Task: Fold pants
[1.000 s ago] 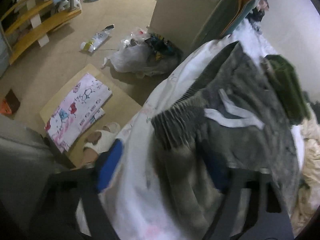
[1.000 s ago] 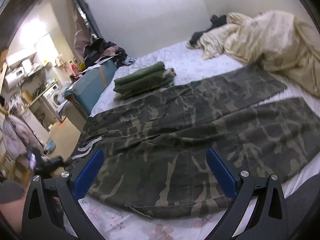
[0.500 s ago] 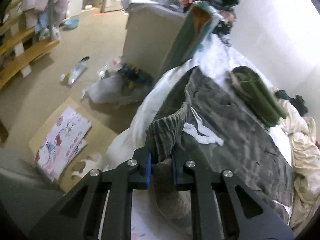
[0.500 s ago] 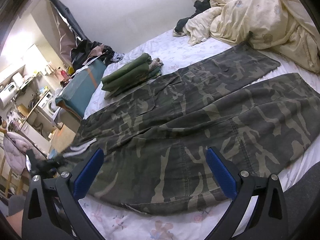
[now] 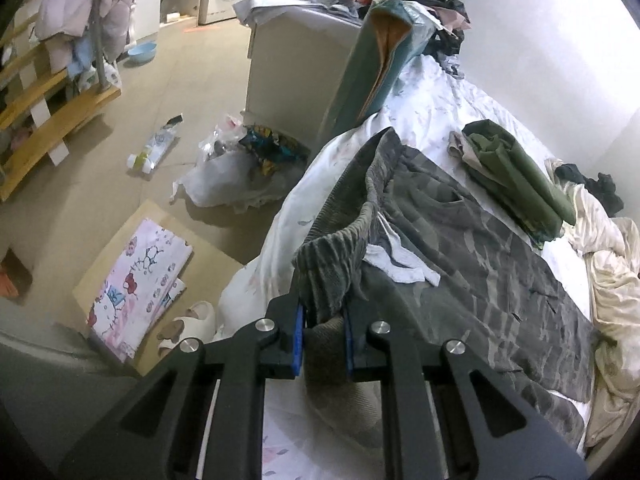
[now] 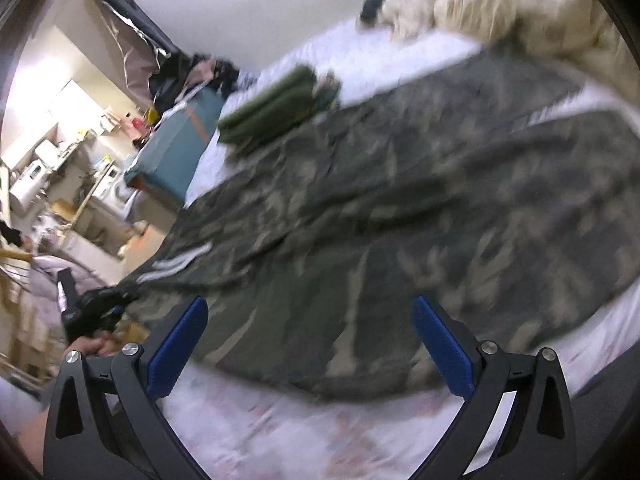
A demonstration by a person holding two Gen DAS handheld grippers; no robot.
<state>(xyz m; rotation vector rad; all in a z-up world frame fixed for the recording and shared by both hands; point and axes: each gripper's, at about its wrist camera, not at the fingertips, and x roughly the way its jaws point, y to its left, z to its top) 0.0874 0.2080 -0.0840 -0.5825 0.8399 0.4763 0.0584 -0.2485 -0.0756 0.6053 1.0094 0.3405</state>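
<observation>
Camouflage pants lie spread on the white bed sheet, their white drawstring loose near the waist. My left gripper is shut on the ribbed waistband, which it holds lifted off the bed at the mattress edge. In the right wrist view, which is blurred, the pants fill the middle. My right gripper hangs open just above their near edge, nothing between its blue pads. The left gripper shows small at the far left with a hand under it.
A folded green garment lies on the bed beyond the pants, and a cream duvet is bunched at the right. A teal bag leans at the bed's end. Plastic bags, a printed cushion and a slipper lie on the floor.
My left gripper closed on the waistband and lifted it off the bed. My right gripper sank closer to the pants' near edge and rolled, staying open.
</observation>
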